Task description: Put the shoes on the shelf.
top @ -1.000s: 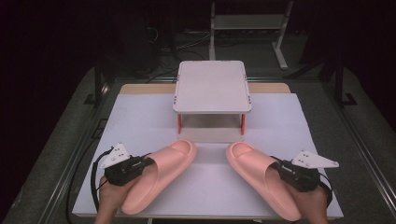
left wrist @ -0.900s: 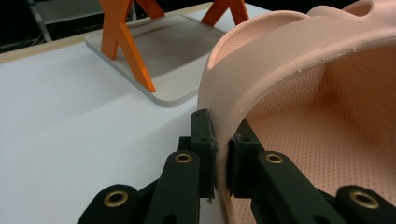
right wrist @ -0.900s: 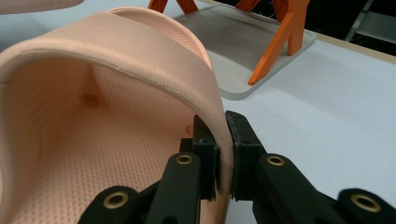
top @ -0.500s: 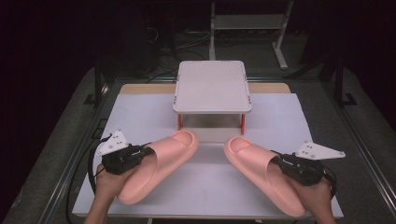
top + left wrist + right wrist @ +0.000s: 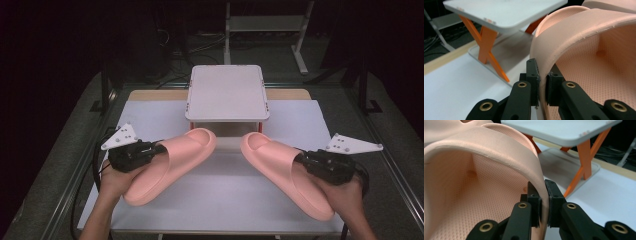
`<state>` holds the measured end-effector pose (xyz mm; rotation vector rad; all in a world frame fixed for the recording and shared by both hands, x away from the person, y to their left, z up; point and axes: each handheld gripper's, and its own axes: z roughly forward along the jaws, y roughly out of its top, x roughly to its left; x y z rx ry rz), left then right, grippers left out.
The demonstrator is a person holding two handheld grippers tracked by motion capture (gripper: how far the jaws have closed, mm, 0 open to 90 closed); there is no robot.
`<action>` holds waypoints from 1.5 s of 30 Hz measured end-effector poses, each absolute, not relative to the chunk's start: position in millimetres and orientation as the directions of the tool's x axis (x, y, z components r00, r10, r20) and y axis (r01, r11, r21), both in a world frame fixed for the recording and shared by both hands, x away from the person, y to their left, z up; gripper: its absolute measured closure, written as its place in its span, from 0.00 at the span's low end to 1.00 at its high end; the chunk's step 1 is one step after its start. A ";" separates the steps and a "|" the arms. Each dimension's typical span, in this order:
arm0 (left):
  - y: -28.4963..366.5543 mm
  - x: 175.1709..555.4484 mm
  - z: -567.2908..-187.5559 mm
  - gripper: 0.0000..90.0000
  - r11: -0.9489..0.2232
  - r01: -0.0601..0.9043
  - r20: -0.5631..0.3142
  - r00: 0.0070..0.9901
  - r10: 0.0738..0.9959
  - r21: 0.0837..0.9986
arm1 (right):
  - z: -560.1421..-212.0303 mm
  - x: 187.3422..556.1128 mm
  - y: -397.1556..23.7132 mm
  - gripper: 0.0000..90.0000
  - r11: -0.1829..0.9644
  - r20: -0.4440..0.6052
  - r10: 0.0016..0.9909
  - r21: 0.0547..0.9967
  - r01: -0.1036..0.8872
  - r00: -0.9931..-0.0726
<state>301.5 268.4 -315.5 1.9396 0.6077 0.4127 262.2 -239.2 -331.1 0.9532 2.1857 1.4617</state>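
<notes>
While I hold one pink slide sandal in each gripper, both sandals are raised over the white table (image 5: 150, 115). My left gripper (image 5: 159, 148) pinches the strap edge of the left sandal (image 5: 172, 162); in the left gripper view the two black pads (image 5: 533, 82) press on this edge from both sides. My right gripper (image 5: 301, 159) pinches the strap edge of the right sandal (image 5: 280, 167) in the same way. The toes of both sandals point to the far side, toward the small white shelf with orange legs (image 5: 227, 92), which stands at the far middle of the table. The left sandal is near left, the right sandal near right, well apart.
</notes>
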 end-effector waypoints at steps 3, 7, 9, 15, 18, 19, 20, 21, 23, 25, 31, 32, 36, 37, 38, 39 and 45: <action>270.0 306.0 -307.4 0.92 -0.351 0.225 0.021 0.815 0.579 0.909 | -322.0 266.6 -238.0 0.92 0.245 0.081 0.687 0.910 0.335 -0.722; 273.5 313.3 -299.4 0.92 -0.338 0.222 0.020 0.811 0.585 0.914 | -313.7 272.6 -235.5 0.92 0.251 0.078 0.682 0.909 0.333 -0.727; 275.0 317.3 -296.7 0.92 -0.337 0.222 0.019 0.810 0.586 0.915 | -309.0 277.4 -233.6 0.92 0.256 0.075 0.679 0.908 0.330 -0.731; 276.3 329.0 -289.9 0.92 -0.336 0.220 0.020 0.811 0.585 0.916 | -297.7 290.5 -227.1 0.92 0.252 0.080 0.667 0.911 0.326 -0.741; 276.3 334.1 -286.0 0.92 -0.338 0.222 0.020 0.809 0.587 0.915 | -290.6 298.0 -223.5 0.92 0.252 0.078 0.664 0.913 0.320 -0.744; 276.2 335.9 -284.3 0.92 -0.340 0.219 0.024 0.810 0.586 0.914 | -290.6 298.0 -223.5 0.92 0.252 0.078 0.664 0.913 0.320 -0.744; 276.2 337.8 -282.5 0.92 -0.343 0.215 0.029 0.810 0.585 0.915 | -288.5 299.7 -222.8 0.92 0.250 0.077 0.663 0.915 0.318 -0.745; 276.0 339.5 -280.7 0.92 -0.341 0.215 0.028 0.810 0.586 0.915 | -286.2 301.4 -222.1 0.92 0.252 0.075 0.662 0.915 0.315 -0.746; 275.9 343.8 -277.8 0.92 -0.339 0.213 0.028 0.810 0.585 0.916 | -281.4 304.6 -220.1 0.92 0.259 0.066 0.662 0.915 0.311 -0.746; 275.3 347.6 -275.1 0.92 -0.337 0.213 0.028 0.808 0.588 0.917 | -276.9 308.1 -218.2 0.92 0.267 0.056 0.660 0.914 0.304 -0.749; 272.1 360.4 -267.7 0.92 -0.345 0.220 0.030 0.805 0.592 0.912 | -265.5 319.8 -214.4 0.92 0.275 0.045 0.660 0.914 0.297 -0.750; 271.3 362.7 -266.1 0.92 -0.342 0.220 0.029 0.804 0.593 0.913 | -263.6 322.2 -214.2 0.92 0.275 0.043 0.660 0.915 0.296 -0.750; 270.1 372.6 -258.3 0.92 -0.340 0.222 0.030 0.798 0.602 0.914 | -257.5 333.5 -214.6 0.92 0.280 0.038 0.667 0.913 0.298 -0.744; 269.7 374.2 -257.0 0.92 -0.339 0.224 0.030 0.796 0.604 0.914 | -256.6 336.2 -214.9 0.92 0.280 0.037 0.669 0.913 0.298 -0.743; 269.3 376.7 -255.5 0.92 -0.340 0.224 0.031 0.795 0.606 0.913 | -256.0 338.1 -215.0 0.92 0.277 0.039 0.669 0.913 0.298 -0.742; 268.6 379.4 -253.8 0.92 -0.341 0.226 0.031 0.793 0.609 0.913 | -255.0 340.3 -215.1 0.92 0.276 0.041 0.672 0.913 0.301 -0.740; 266.5 392.8 -246.4 0.92 -0.345 0.234 0.035 0.781 0.623 0.909 | -250.0 355.3 -216.1 0.92 0.273 0.038 0.683 0.913 0.303 -0.730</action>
